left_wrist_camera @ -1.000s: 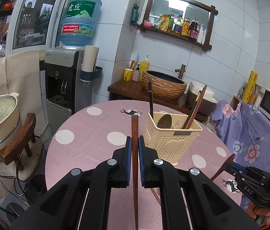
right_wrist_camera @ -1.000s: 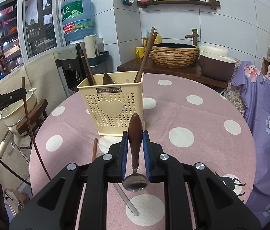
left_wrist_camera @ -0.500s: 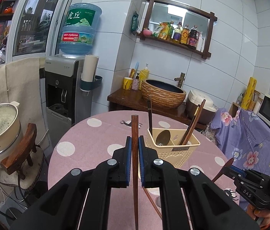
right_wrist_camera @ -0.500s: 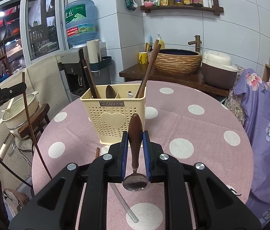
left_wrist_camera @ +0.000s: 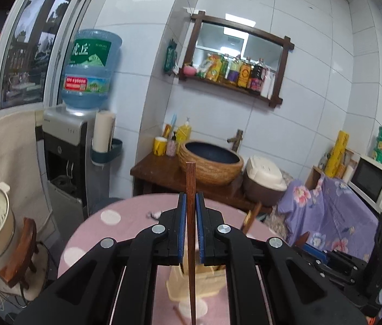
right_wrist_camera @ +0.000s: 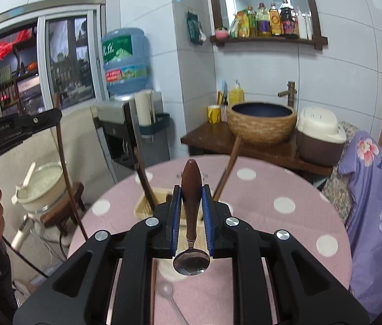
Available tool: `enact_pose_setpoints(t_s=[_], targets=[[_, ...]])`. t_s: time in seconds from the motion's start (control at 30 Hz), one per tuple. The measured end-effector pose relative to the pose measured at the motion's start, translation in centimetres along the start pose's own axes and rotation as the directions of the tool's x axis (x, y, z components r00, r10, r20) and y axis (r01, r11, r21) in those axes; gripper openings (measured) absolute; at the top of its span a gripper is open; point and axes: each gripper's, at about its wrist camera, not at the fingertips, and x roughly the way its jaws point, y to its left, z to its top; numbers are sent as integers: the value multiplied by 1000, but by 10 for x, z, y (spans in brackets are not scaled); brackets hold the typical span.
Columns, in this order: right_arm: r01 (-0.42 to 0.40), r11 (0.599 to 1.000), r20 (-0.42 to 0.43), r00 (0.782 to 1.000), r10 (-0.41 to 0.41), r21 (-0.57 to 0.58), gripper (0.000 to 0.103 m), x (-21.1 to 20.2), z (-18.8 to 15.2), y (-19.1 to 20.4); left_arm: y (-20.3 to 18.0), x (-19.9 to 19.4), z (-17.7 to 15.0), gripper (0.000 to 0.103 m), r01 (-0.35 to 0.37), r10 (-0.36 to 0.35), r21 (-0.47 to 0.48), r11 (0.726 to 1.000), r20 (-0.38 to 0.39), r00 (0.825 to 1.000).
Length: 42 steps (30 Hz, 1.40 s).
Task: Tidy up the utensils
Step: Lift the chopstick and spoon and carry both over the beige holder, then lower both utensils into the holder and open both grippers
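My left gripper [left_wrist_camera: 190, 203] is clamped on a dark brown wooden chopstick [left_wrist_camera: 191, 233], blue pads tight against its sides; the stick stands near upright, its square top above the fingertips and its lower length running down past the cream perforated plastic utensil basket [left_wrist_camera: 182, 281]. My right gripper [right_wrist_camera: 191, 197] is closed narrow on a spoon with a brown wooden handle and a steel bowl [right_wrist_camera: 191, 216]; the handle tip points away from me, the bowl hangs toward the camera. In the right wrist view the basket [right_wrist_camera: 144, 205] sits on the round pink table with white dots [right_wrist_camera: 272, 189], mostly hidden behind my fingers, toward the table's left-hand side, with several dark wooden utensils [right_wrist_camera: 227, 172] leaning out of it. A clear plastic spoon [right_wrist_camera: 167, 292] lies on the cloth at the near edge. Both frames are slightly blurred.
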Motion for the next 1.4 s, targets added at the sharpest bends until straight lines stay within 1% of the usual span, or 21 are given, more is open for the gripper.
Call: enact_pose_setpoints(t_s=[0.03,0.13,0.2,0.27,0.37,0.43,0.57,0.7,0.87,0.97,1.1,1.23,1.27,1.3,1.33,1.37,1.4], targets=[[5,1000,10,1000,-5,7,16,3,10,0,-4,7,10,8,-14,14,-6,1000,18,1000],[24,999,27,999,-25,24,16,17,35,1,-11,30,27,8,-30,31,-32,999,40,999],[37,999,31,999,-38,27,16,29,44,3,-16,44,30,8,-41,43,-35,999,58,997],[47,999,29,998,-48,26,16,41,45,4,-20,55,26,8,-64,66,-30,997,80,995],[48,998,11,999,-49,36,16,58,37,2,-23,71,12,8,-93,94,-15,996,101,991],[55,998,-8,998,-55,36,16,70,25,2,-23,78,0,8,-103,104,-16,995,102,989],[73,997,-35,997,-72,21,16,89,-1,3,-20,90,-28,8,-116,117,-20,993,86,989],[88,996,-52,995,-87,12,16,99,-23,2,-21,96,-53,8,-123,122,11,992,60,991],[105,994,-29,994,-106,-31,16,101,-43,7,-20,102,-76,8,-127,126,34,991,29,992],[107,992,-18,994,-108,-59,16,99,-49,12,-16,108,-89,8,-127,127,30,991,-8,992],[115,992,-12,993,-116,-57,16,99,-51,11,-8,111,-97,8,-133,133,18,991,-27,991],[120,991,-19,992,-122,-52,16,98,-50,10,-5,103,-97,9,-100,100,7,995,-40,994],[122,991,-18,992,-123,-46,16,97,-50,9,-5,99,-97,11,-94,95,10,995,-38,995],[124,992,-12,992,-124,-39,16,96,-50,9,-5,94,-97,21,-92,92,16,996,-32,995],[127,991,-10,992,-127,-35,16,96,-49,8,-6,89,-100,40,-87,88,20,996,-25,996],[133,991,-8,991,-133,-31,19,96,-48,7,-6,82,-102,50,-80,80,18,997,-15,997],[137,990,-8,991,-137,-26,20,96,-47,6,-5,74,-104,62,-73,73,8,997,-3,997]])
